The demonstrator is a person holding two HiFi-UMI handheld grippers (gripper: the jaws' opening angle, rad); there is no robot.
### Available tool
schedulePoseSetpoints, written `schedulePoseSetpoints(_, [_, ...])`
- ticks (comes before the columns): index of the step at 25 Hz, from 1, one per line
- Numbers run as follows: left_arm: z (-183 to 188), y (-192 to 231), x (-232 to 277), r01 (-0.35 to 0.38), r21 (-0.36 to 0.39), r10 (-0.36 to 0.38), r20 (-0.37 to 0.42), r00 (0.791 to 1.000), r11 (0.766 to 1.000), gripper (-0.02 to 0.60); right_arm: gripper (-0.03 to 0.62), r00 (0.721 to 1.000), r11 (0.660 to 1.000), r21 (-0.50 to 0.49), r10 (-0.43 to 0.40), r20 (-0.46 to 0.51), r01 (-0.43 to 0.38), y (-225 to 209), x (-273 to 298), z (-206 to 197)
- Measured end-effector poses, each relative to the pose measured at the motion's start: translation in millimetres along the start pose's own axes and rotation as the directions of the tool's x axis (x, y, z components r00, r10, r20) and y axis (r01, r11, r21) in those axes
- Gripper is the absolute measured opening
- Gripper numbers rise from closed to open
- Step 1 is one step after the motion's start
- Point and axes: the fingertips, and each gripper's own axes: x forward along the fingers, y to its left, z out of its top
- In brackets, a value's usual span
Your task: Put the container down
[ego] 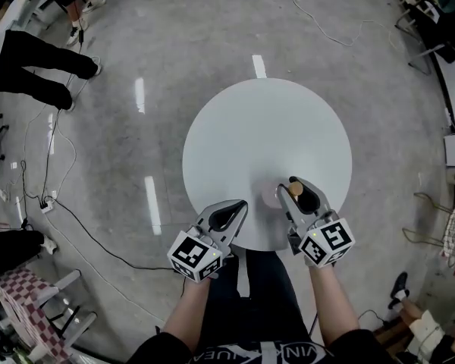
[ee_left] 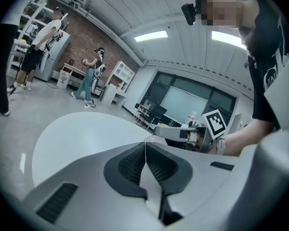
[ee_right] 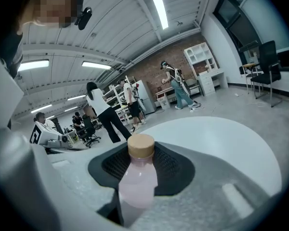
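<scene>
In the head view I am holding the bottle (ego: 296,189) in my right gripper (ego: 290,188) over the near part of the round table (ego: 250,127), while my left gripper (ego: 241,205) is hanging at the table's near edge, just beside it. I cannot tell whether the bottle's base is touching the tabletop, so I am judging the set-down as not yet finished. In the left gripper view my left jaws are meeting pad to pad with nothing between them. In the right gripper view my right jaws are pressing on the pale pink bottle from both sides, around its neck and shoulder under the tan cap (ee_right: 141,146). Its long axis is running close to vertical, cap pointing up, base dropping out of sight between the jaws. Next I am expecting to need the base flat on the table before easing the jaws apart, since a tall, narrow bottle is likely to tip.
</scene>
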Motion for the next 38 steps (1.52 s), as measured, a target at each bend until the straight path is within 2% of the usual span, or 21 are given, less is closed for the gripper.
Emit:
schedulePoseSetpoints(9, [-2, 8, 6, -0.028, -0.023, 0.028, 0.008, 1.0, 0.999, 0.014, 0.137, 0.999, 0.992, -0.128, 0.015, -0.037, -0.02, -5, 21, -3])
schedulePoseSetpoints(19, [-13, 11, 2, -0.042, -0.064, 0.042, 0.002, 0.999, 0.997, 0.014, 0.137, 0.999, 0.976, -0.218, 0.006, -0.044, -0.016, -10, 35, -10])
schedulePoseSetpoints(30, [-17, 15, -1, -0.058, -0.076, 0.058, 0.003, 0.998, 0.995, 0.014, 0.137, 0.998, 0.935, -0.354, 0.008, -0.065, -0.03, -3, 44, -13])
schedulePoseSetpoints(38, [-22, 15, -6, -0.06, -0.077, 0.06, 0.001, 0.998, 0.995, 0.014, 0.137, 0.998, 0.927, -0.374, 0.018, -0.054, -0.037, 3, 44, -17])
